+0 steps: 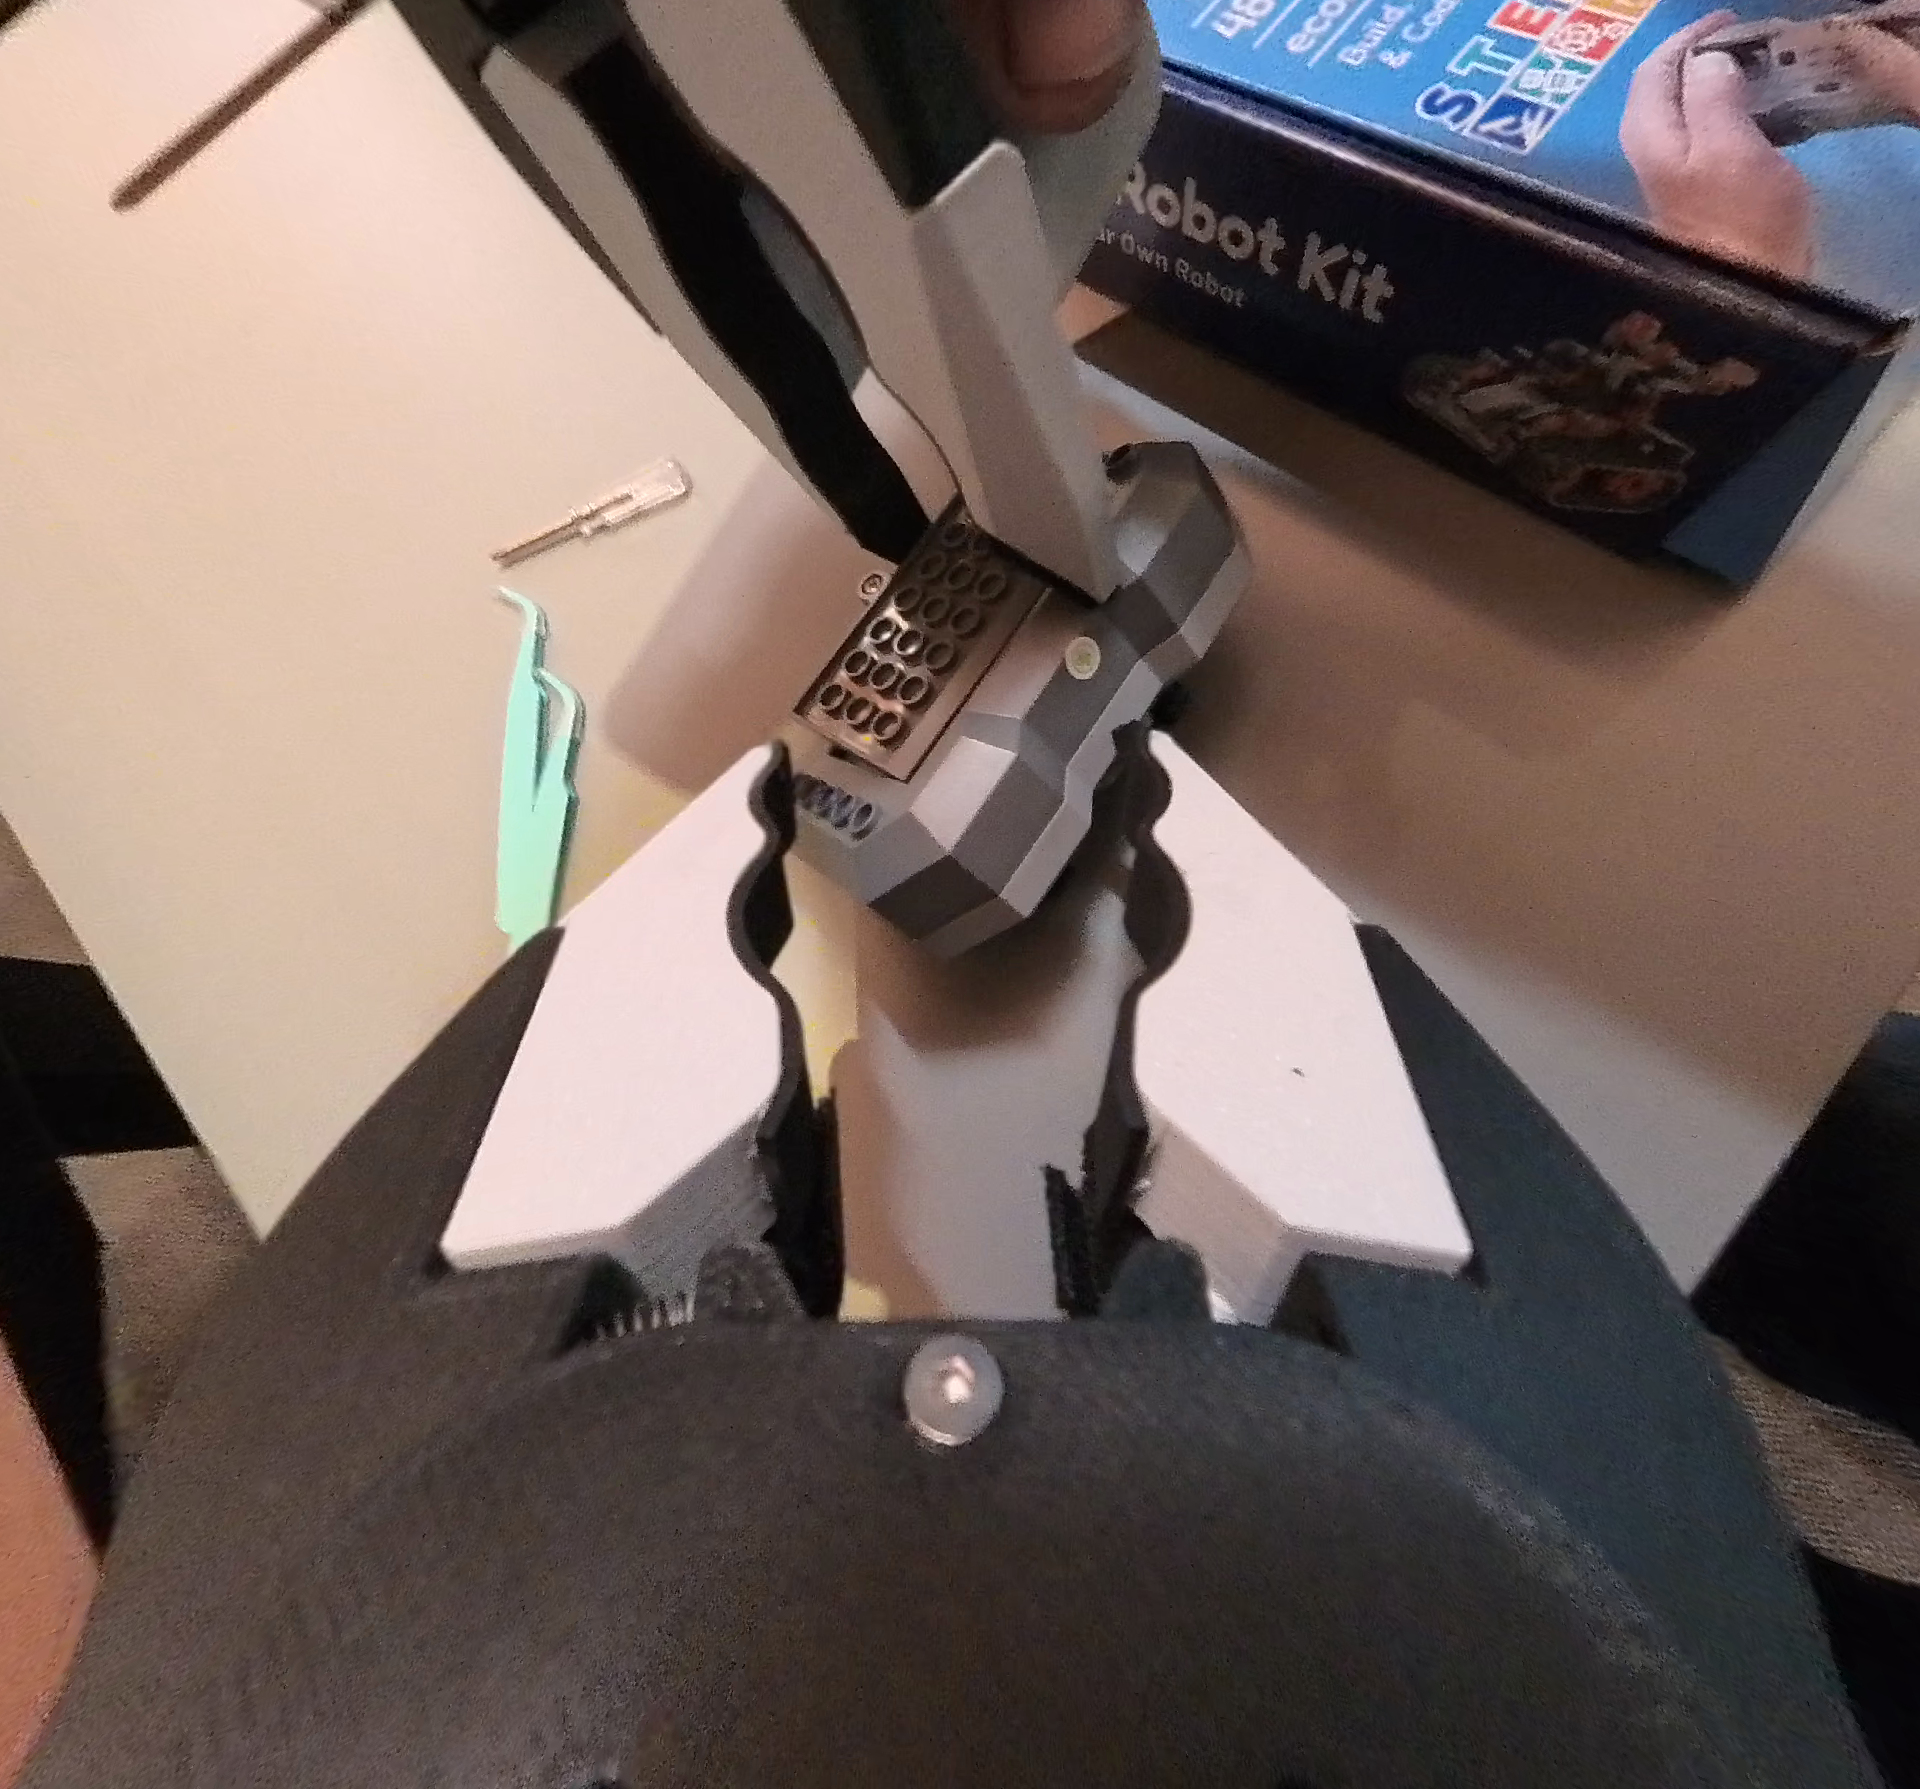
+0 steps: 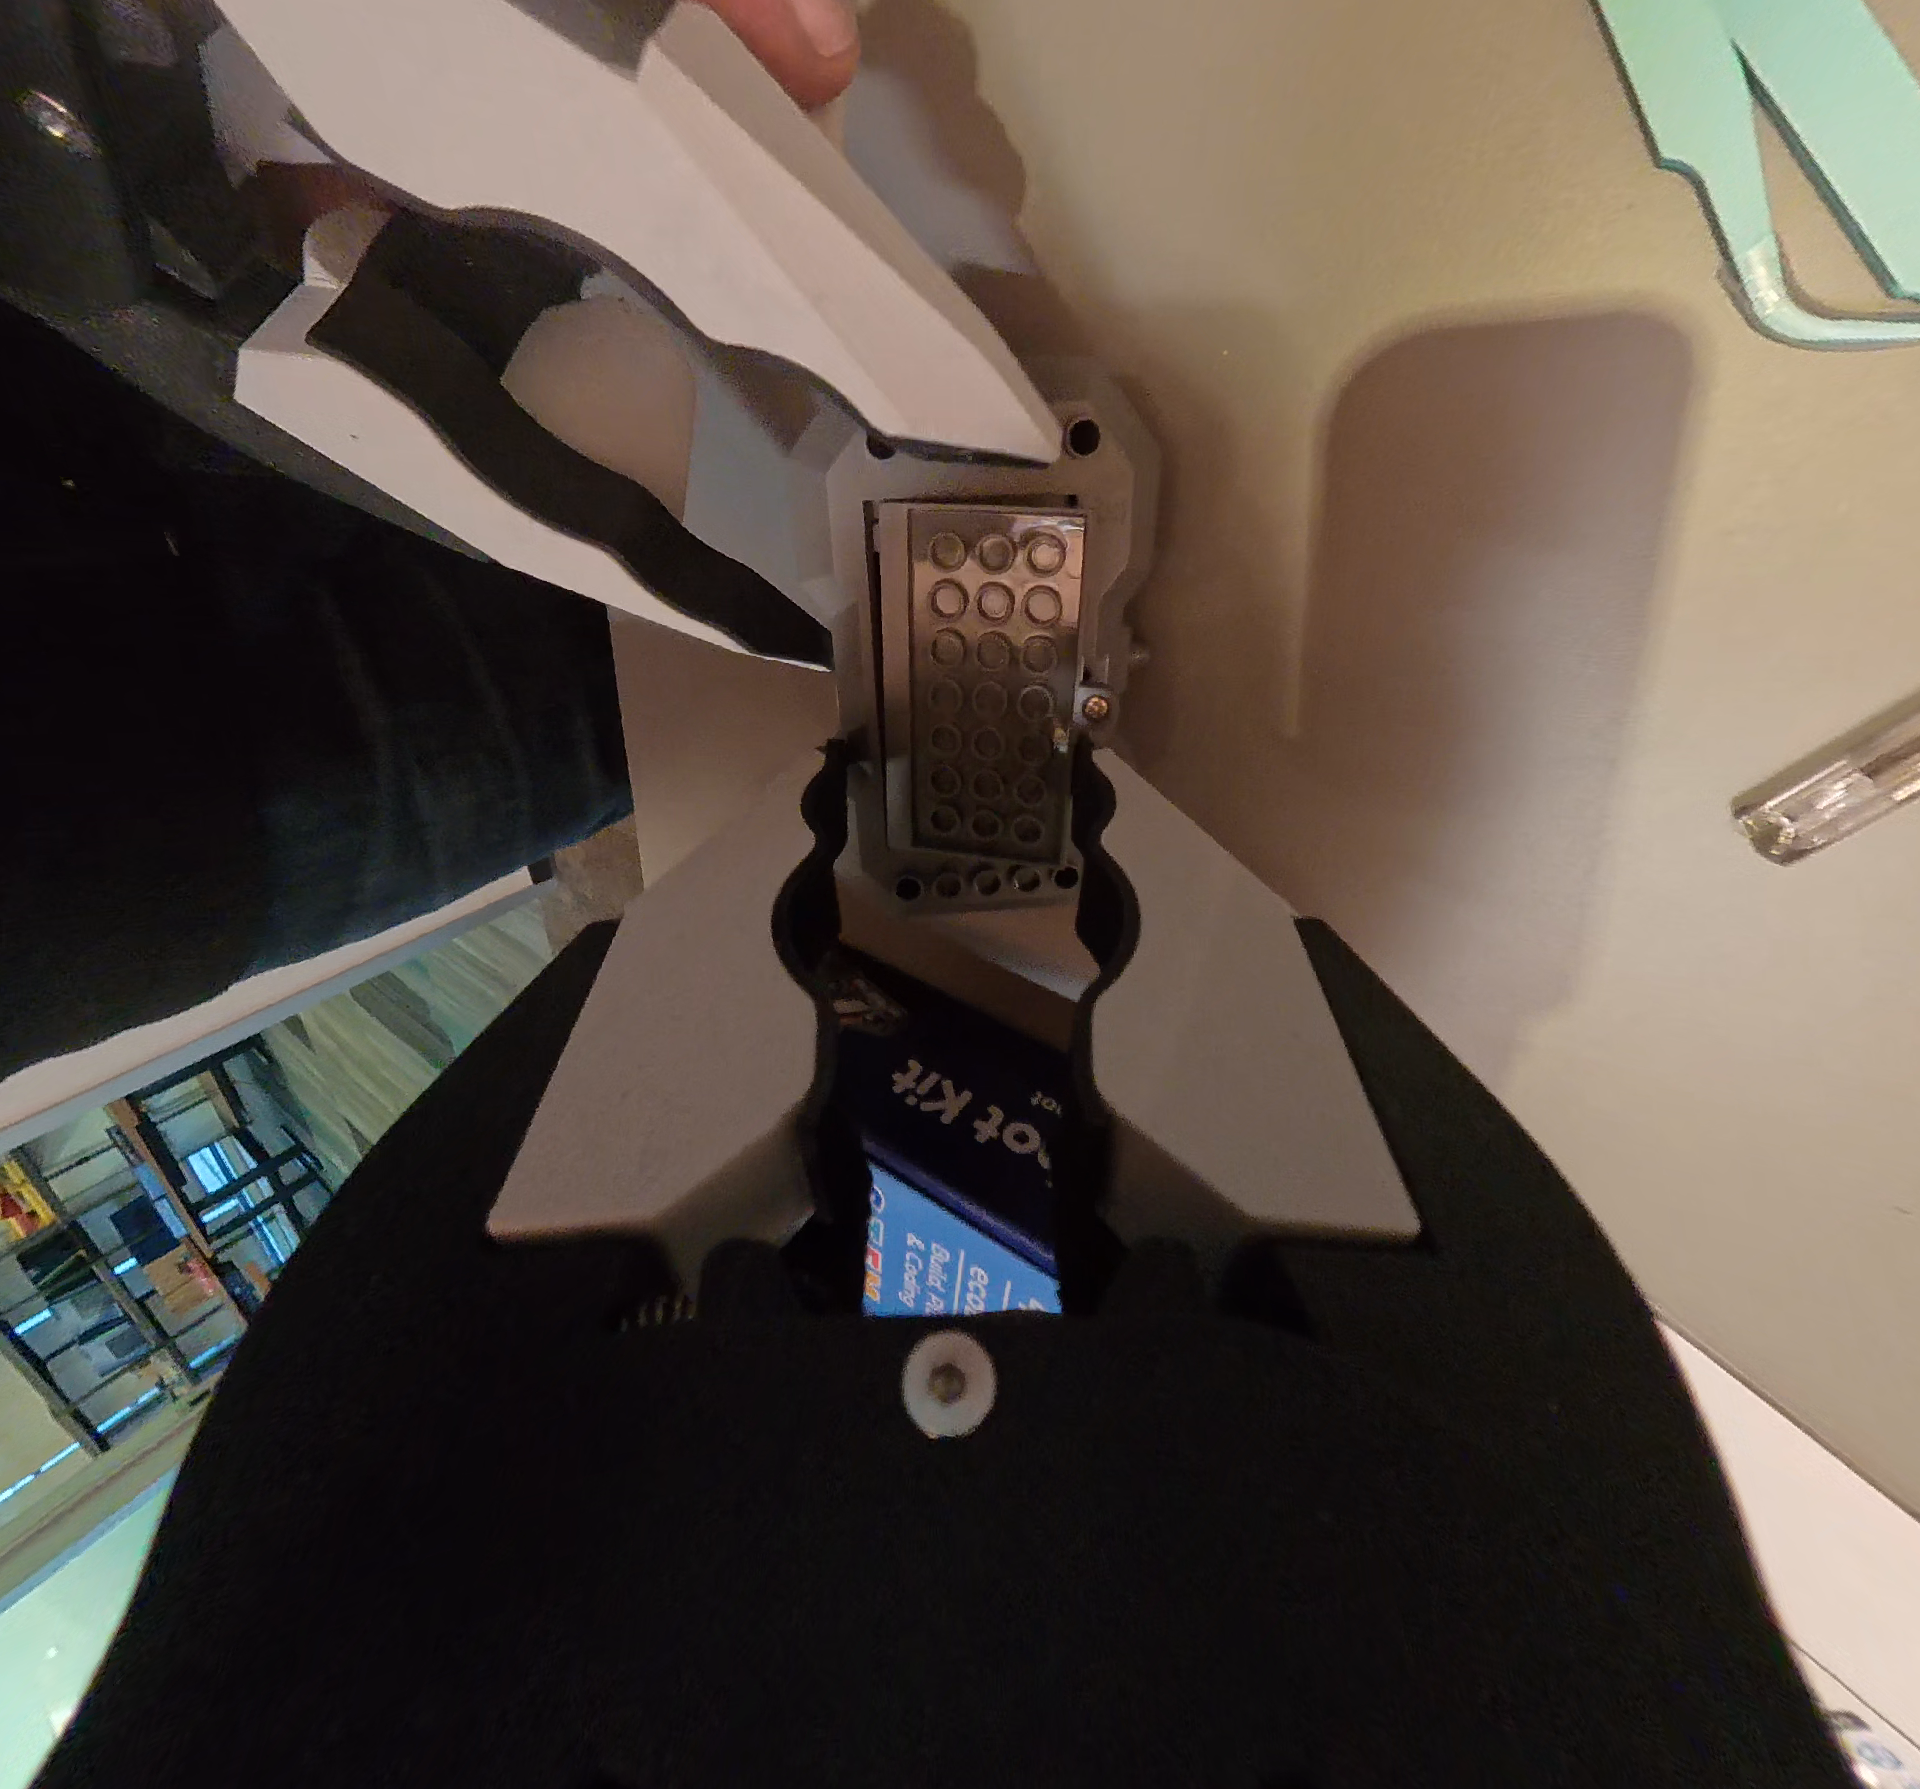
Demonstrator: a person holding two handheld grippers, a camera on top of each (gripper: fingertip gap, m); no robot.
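1. Pale surface (image 1: 260, 451) is carrying green tweezers (image 1: 535, 763), a small clear-handled tool (image 1: 592, 524) and a printed kit box (image 1: 1538, 212).
2. Left gripper (image 1: 951, 773) is clamping the near end of a grey block module (image 1: 1039, 752), which is being held above the surface.
3. Right gripper (image 2: 951, 794) is gripping the module's opposite end beside its studded dark plate (image 2: 992, 690).
4. Both are sharing one load; any further handling calls for coordinated hands.

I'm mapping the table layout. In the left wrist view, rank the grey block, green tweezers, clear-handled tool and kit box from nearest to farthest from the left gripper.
1. Grey block, held between the left gripper's fingertips.
2. Green tweezers, to the left on the table.
3. Clear-handled tool, left, beyond the tweezers.
4. Kit box, far upper right.
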